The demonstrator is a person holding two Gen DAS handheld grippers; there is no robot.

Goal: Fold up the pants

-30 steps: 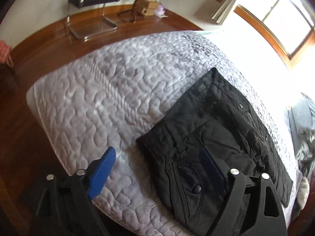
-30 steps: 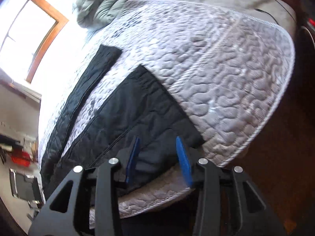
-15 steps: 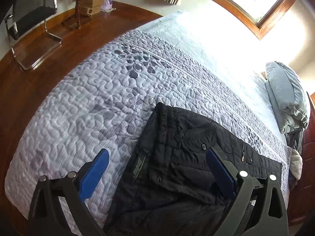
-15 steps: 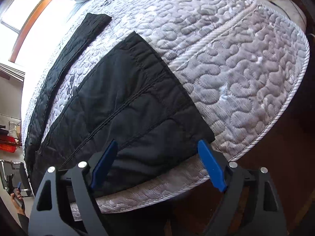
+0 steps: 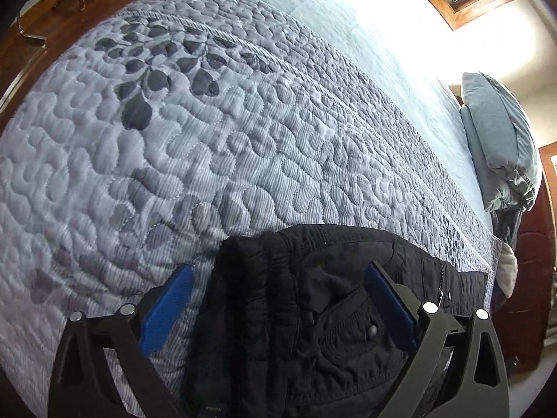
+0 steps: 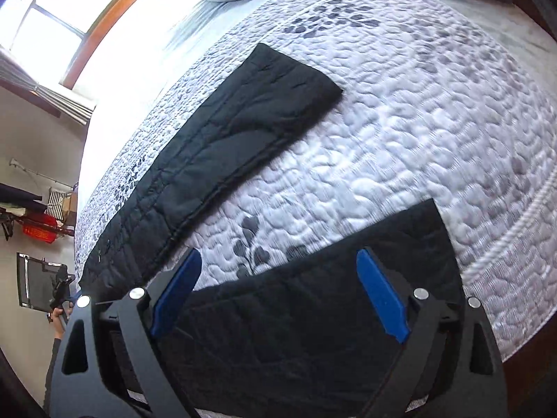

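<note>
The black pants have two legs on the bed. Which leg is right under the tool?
The near leg of the black quilted pants, by the bed's edge, lies beneath the open right tool; the far leg stretches away toward the window.

I am looking steeply down, close over the bed (image 5: pixel 243 132); both wrist cameras are sharing the pants (image 5: pixel 313 313).

A bedroom in a home. A wide bed (image 5: pixel 243 132) fills both views, covered with a grey quilt (image 6: pixel 435 111) stitched in a pebble and leaf pattern. A blue-grey pillow (image 5: pixel 497 139) lies at the head end, beside dark wooden furniture (image 5: pixel 536 278). A wood-framed window (image 6: pixel 69 10) lets in bright daylight, with a curtain (image 6: pixel 45 94) bunched next to it. The floor (image 5: pixel 24 52) is polished wood.
</note>
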